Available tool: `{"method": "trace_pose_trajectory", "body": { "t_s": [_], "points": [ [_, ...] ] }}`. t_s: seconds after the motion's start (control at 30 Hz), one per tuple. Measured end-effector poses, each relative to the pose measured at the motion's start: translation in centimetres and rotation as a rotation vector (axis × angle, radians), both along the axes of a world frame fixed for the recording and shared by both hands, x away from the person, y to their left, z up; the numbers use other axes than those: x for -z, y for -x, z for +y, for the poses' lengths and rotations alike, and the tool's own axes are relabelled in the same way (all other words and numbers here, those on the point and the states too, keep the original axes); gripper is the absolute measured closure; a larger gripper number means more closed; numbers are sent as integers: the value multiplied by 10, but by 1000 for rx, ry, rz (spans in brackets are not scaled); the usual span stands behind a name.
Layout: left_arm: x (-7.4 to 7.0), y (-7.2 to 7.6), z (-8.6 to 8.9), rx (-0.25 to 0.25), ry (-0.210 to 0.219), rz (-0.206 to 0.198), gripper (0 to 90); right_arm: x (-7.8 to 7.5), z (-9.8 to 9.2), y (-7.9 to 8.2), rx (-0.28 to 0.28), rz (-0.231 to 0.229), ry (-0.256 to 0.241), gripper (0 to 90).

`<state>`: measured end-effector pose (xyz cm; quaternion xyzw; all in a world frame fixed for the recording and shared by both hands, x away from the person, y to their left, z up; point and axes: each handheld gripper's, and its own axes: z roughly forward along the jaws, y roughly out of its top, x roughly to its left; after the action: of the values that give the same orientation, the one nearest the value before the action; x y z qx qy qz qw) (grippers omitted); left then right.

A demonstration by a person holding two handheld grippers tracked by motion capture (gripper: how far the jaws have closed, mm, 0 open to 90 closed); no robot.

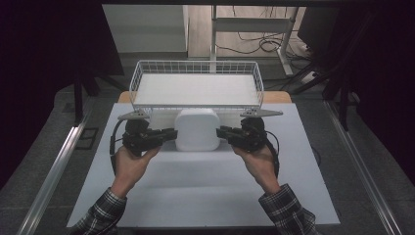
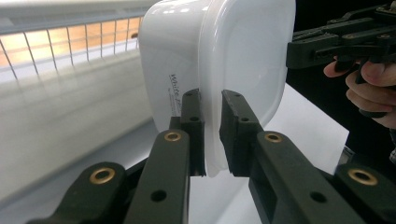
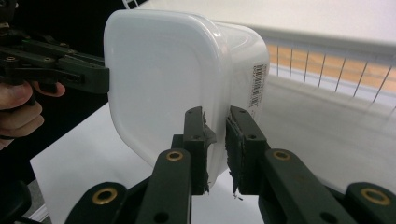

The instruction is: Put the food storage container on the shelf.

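Tongs clamping tub rim from both sides, left and right, tub sitting on surface just before basket. Probably lifting into basket next; calling for level, matched raising.

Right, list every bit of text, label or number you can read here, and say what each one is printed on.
"White": start of a small black print line on the side wall of the white rounded-square plastic container; the rest is too blurred and hidden by the left gripper.
Barcode sticker on the container's other side wall: bars and digits too small to read.
No other text is legible.
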<state>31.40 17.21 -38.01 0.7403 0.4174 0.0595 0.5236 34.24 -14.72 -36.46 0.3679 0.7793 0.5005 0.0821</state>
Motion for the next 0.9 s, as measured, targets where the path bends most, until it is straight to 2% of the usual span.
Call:
{"method": "trace_pose_trajectory", "body": {
  "t_s": [0.1, 0.4, 0.43, 0.6, 0.8, 0.9],
  "points": [
    [-12, -5, 3, -9, 4, -12, 806, -11, 3, -5, -1, -15, 0, 779],
    [-33, -14, 9, -22, 19, -35, 806, -36, 11, -16, 2, -45, -3, 779],
    [-41, -17, 11, -26, 18, -45, 806, -43, 13, -19, 3, -56, -5, 778],
    [-59, -27, 14, -34, 15, -60, 805, -60, 16, -29, 8, -71, -14, 778],
    [-75, -44, 15, -42, 6, -68, 805, -72, 20, -46, 24, -73, -34, 776],
    [-79, -50, 15, -44, 4, -66, 805, -75, 21, -53, 34, -75, -36, 774]
  ]
}}
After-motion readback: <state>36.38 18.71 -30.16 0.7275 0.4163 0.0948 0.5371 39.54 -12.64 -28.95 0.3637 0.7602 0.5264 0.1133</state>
